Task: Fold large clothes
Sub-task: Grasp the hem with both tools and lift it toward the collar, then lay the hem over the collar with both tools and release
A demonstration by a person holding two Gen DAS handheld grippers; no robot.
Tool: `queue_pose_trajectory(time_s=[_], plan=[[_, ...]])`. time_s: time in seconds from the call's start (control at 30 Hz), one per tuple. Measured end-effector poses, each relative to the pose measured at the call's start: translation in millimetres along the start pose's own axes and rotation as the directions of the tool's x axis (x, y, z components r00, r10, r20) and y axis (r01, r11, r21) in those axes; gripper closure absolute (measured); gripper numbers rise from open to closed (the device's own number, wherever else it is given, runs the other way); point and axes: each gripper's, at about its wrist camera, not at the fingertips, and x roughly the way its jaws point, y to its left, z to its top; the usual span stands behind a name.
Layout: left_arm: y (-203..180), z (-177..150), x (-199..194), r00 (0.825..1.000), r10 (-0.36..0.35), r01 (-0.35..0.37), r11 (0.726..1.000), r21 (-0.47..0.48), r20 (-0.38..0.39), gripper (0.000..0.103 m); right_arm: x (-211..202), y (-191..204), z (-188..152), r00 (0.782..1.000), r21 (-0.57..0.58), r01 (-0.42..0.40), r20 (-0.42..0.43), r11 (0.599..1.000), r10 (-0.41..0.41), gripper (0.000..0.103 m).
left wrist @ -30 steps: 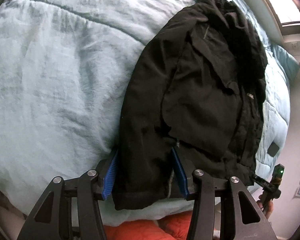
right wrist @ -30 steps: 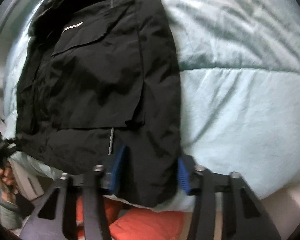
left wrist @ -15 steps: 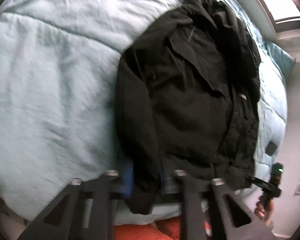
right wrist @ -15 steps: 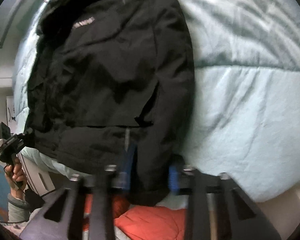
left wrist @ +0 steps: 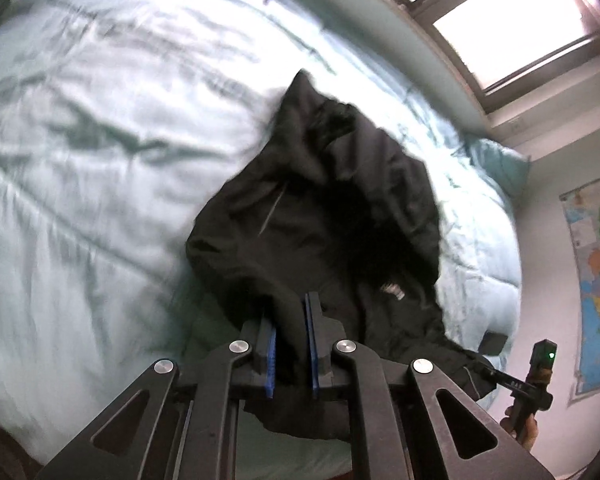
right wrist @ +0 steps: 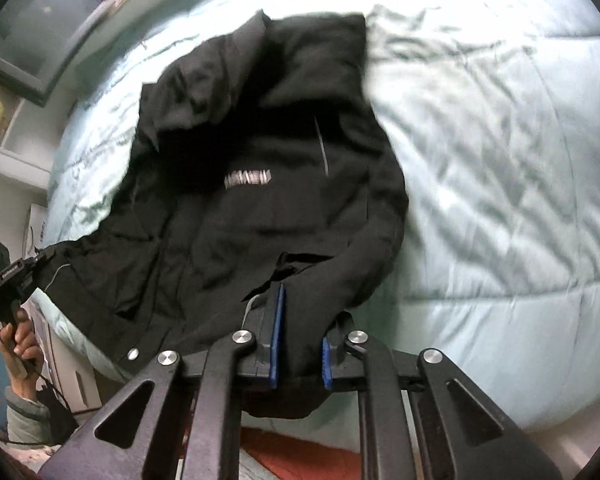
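My left tongs [left wrist: 291,336] are clamped on the hem of the black jacket [left wrist: 320,216], cloth pinched between the blue pads. This view alone shows the bright window [left wrist: 512,28], the pillow [left wrist: 496,168] and the wall map [left wrist: 596,280], plus my right hand [left wrist: 522,426] gripping its handle at the jacket's far corner. My right tongs [right wrist: 300,334] are closed on the other hem corner, and only here do I see the pale lettering on the chest and my left hand [right wrist: 18,340]. The jacket's top lies on the pale blue duvet [right wrist: 500,160], its lower edge lifted. A second ago both tongs stood wide around the flat hem; since then they have shut and raised it, bunching the cloth
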Motion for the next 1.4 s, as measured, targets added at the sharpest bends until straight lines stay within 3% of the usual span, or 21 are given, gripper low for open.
queue_pose_trajectory(time_s=[0.27, 0.43, 0.57, 0.8, 0.9, 1.03, 1.13, 1.27, 1.33, 1.4], plan=[[-32, 67, -10, 0.994, -0.043, 0.037, 0.998, 0.060, 0.103, 0.091, -32, 8, 70, 0.992, -0.021, -0.008, 0.127, 1.000, 0.011, 0.085], [-49, 130, 2, 0.984, -0.059, 0.048, 0.997, 0.067, 0.169, 0.091, -44, 14, 136, 0.976, -0.037, 0.008, 0.218, 0.999, 0.000, 0.085], [-58, 181, 23, 0.979, -0.056, 0.047, 0.998, 0.050, 0.194, 0.091, -34, 6, 194, 0.970, -0.007, 0.016, 0.243, 1.000, -0.014, 0.085], [-58, 271, 123, 0.984, 0.058, -0.051, 0.998, -0.043, 0.171, 0.086, 30, -6, 308, 0.977, 0.072, 0.027, 0.209, 0.997, -0.042, 0.085], [-49, 297, 188, 0.982, 0.158, -0.153, 0.987, -0.055, 0.104, 0.086, 87, -12, 347, 0.987, 0.104, 0.078, 0.129, 0.992, -0.091, 0.085], [-32, 306, 259, 0.972, 0.236, -0.236, 0.971, -0.048, 0.002, 0.086, 154, -25, 369, 0.991, 0.122, 0.128, 0.031, 0.984, -0.133, 0.085], [-24, 303, 282, 0.969, 0.248, -0.249, 0.968, -0.035, -0.021, 0.086, 177, -32, 371, 0.992, 0.109, 0.121, 0.011, 0.987, -0.123, 0.085], [-20, 302, 290, 0.971, 0.237, -0.238, 0.971, -0.020, -0.042, 0.086, 181, -37, 370, 0.995, 0.094, 0.101, -0.006, 0.990, -0.101, 0.085], [-24, 306, 282, 0.972, 0.220, -0.218, 0.975, 0.038, -0.082, 0.085, 174, -41, 372, 0.997, 0.106, 0.072, -0.011, 0.992, -0.072, 0.085], [-29, 312, 258, 0.984, 0.161, -0.155, 0.984, 0.084, -0.075, 0.083, 156, -48, 372, 0.999, 0.141, 0.026, 0.023, 0.990, -0.029, 0.085]])
